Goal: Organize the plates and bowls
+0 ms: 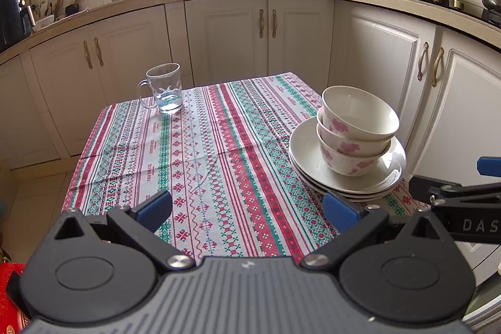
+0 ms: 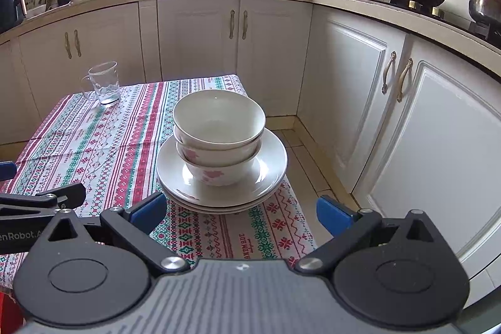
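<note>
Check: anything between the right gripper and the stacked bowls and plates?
Nothing but patterned tablecloth. In the right wrist view the open right gripper faces the plate stack carrying the nested bowls; the glass mug stands far off left.

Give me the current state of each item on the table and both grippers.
Bowls: three, nested upright on the plates.
Plates: stacked at the table's right edge.
Glass mug: upright, apparently empty, far left corner.
Left gripper: open, holding nothing.
Right gripper: open, holding nothing, facing the stack.
</note>
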A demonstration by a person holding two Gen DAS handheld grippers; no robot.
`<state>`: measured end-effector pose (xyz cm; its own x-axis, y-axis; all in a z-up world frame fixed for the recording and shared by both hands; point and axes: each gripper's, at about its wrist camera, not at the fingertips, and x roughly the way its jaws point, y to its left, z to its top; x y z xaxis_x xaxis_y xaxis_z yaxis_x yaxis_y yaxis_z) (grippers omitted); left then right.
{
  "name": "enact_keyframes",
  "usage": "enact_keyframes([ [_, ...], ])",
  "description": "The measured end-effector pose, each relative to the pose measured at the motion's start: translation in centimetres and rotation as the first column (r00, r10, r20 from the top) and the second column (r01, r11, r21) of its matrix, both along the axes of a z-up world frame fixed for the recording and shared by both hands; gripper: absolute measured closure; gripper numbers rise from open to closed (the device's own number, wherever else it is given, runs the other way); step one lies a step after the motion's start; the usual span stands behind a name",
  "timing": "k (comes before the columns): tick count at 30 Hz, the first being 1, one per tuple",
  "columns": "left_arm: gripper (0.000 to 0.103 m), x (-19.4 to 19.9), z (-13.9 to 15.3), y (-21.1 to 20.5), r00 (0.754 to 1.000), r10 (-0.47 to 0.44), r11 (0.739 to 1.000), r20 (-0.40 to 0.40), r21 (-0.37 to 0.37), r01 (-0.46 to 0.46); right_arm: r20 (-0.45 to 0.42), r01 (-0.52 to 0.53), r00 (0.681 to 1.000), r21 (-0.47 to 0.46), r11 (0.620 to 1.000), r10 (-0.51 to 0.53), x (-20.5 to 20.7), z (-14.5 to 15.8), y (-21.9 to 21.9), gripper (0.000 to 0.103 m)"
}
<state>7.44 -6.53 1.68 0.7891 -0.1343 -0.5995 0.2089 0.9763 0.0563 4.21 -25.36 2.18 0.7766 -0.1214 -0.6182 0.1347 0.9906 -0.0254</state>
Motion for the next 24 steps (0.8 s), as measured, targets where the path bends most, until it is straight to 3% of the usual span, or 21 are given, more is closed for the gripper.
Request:
enact_keyframes([
  [24, 0.001, 0.01, -0.03, 0.09, 1.0, 0.008, 1.0, -0.007, -0.005, -0.008, 0.006, -0.014, 1.0, -0.007, 1.0, 0.014, 0.0, 0.3, 0.12, 0.0],
])
